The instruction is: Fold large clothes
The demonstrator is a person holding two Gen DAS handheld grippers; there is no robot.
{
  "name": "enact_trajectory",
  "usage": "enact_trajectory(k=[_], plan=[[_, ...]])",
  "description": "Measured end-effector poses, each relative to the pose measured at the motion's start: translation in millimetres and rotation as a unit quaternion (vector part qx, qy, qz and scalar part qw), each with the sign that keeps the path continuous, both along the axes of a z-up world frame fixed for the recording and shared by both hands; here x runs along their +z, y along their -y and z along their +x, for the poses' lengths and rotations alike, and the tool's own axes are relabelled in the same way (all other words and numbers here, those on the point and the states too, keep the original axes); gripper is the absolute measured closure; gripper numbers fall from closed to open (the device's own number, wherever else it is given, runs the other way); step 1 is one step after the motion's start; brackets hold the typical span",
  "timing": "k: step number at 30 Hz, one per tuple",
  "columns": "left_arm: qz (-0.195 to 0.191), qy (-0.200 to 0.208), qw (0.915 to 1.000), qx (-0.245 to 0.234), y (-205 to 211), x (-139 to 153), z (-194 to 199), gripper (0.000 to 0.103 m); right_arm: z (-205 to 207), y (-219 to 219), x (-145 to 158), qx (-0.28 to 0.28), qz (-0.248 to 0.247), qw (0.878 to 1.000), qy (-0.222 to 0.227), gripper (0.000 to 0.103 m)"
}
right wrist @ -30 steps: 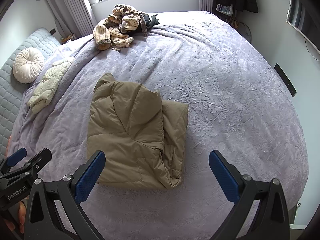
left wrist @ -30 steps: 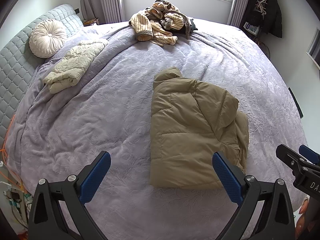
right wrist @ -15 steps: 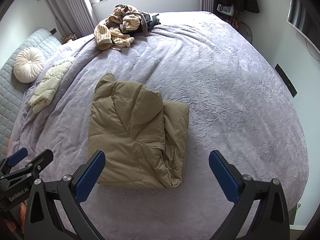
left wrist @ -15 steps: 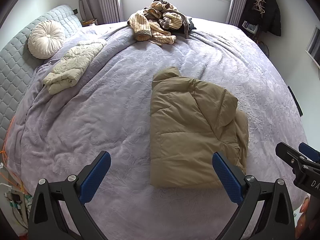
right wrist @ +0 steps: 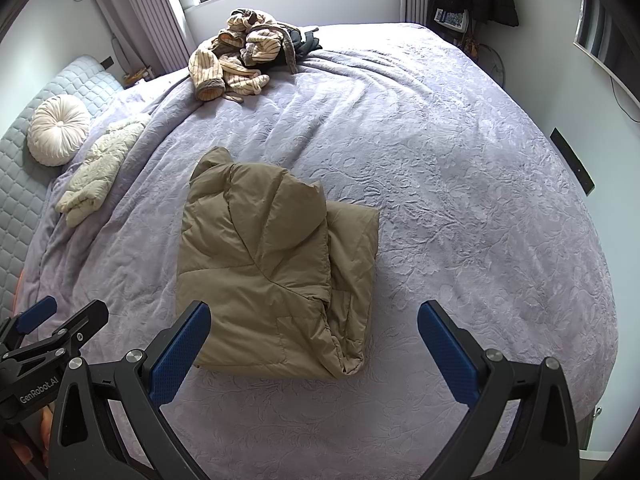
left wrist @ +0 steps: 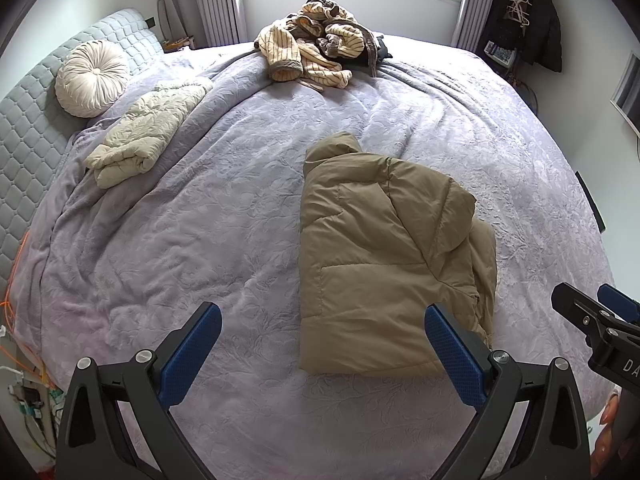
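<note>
A tan puffer jacket (left wrist: pixel 384 264) (right wrist: pixel 276 268) lies folded into a thick rectangle on the lilac bedspread (left wrist: pixel 224 224) (right wrist: pixel 460 208). My left gripper (left wrist: pixel 322 354) hovers open above the bed's near edge, its right blue pad over the jacket's near right corner. My right gripper (right wrist: pixel 314 350) is open too, held above the jacket's near edge with nothing between its fingers. Each gripper shows at the side of the other's view: the right one (left wrist: pixel 596 320) and the left one (right wrist: pixel 52 328).
A heap of striped beige clothes (left wrist: pixel 316 50) (right wrist: pixel 240 54) sits at the bed's far side under the window. A folded cream jacket (left wrist: pixel 148 134) (right wrist: pixel 98 172) and a round cushion (left wrist: pixel 92 76) lie by the quilted headboard. Dark coats (left wrist: pixel 528 12) hang at the far right.
Both grippers have drawn back slightly from the folded jacket and stayed open. The jacket has not moved.
</note>
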State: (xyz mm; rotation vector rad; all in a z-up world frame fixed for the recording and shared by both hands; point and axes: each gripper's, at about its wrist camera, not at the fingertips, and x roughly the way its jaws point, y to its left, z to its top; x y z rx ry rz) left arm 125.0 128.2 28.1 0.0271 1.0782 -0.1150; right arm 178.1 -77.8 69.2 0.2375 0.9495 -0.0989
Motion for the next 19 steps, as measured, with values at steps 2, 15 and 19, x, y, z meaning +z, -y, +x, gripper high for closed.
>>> enact_trajectory(k=[2, 15, 19], plan=[[0.0, 0.0, 1.0, 0.001, 0.1, 0.1, -0.2, 0.001, -0.1, 0.3, -0.2, 0.0, 0.0, 1.0, -0.001, 0.0], [-0.008, 0.0, 1.0, -0.003, 1.5, -2.6, 0.8, 0.001, 0.0, -0.6, -0.3, 0.0, 0.001, 1.0, 0.0, 0.0], [-0.008, -0.002, 0.9999, -0.006, 1.6, -3.2, 1.4, 0.001, -0.2, -0.3, -0.6, 0.0, 0.0, 1.0, -0.001, 0.0]])
